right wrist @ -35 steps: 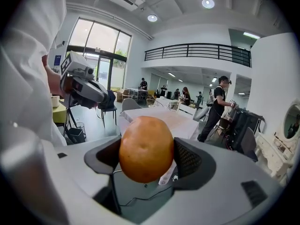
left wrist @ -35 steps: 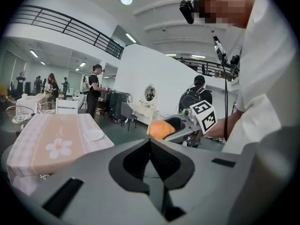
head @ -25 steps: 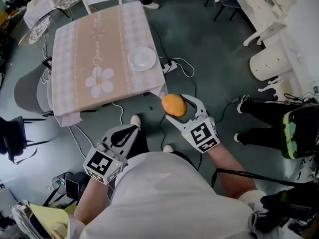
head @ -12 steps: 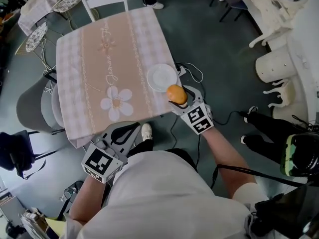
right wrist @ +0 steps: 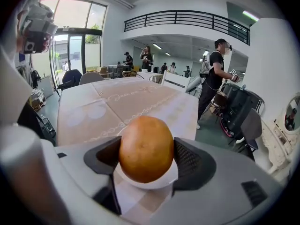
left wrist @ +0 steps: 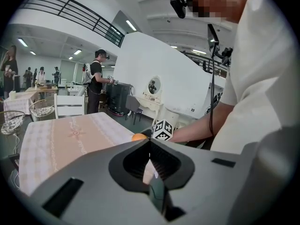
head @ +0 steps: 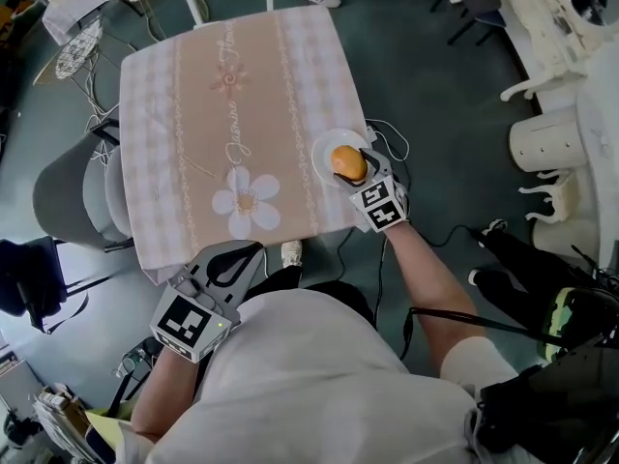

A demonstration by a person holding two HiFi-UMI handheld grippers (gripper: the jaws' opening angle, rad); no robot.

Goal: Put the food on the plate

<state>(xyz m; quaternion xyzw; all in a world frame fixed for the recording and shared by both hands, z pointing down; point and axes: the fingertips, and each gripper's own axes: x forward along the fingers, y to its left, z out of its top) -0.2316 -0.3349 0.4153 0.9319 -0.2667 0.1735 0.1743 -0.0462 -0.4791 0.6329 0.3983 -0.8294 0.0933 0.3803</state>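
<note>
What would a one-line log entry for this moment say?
right gripper: shut on orange food | food: above white plate, not released | left gripper: shut, empty

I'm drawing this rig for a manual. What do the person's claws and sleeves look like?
The left claw and right claw are grey plastic with black ribbed pads; each carries a white cube with black square markers. The person wears a white short-sleeved shirt.

left tool [head: 253,251]: jaws together, held low | right tool [head: 350,168]: arm outstretched, jaws clamped on fruit [right wrist: 146,148]
</note>
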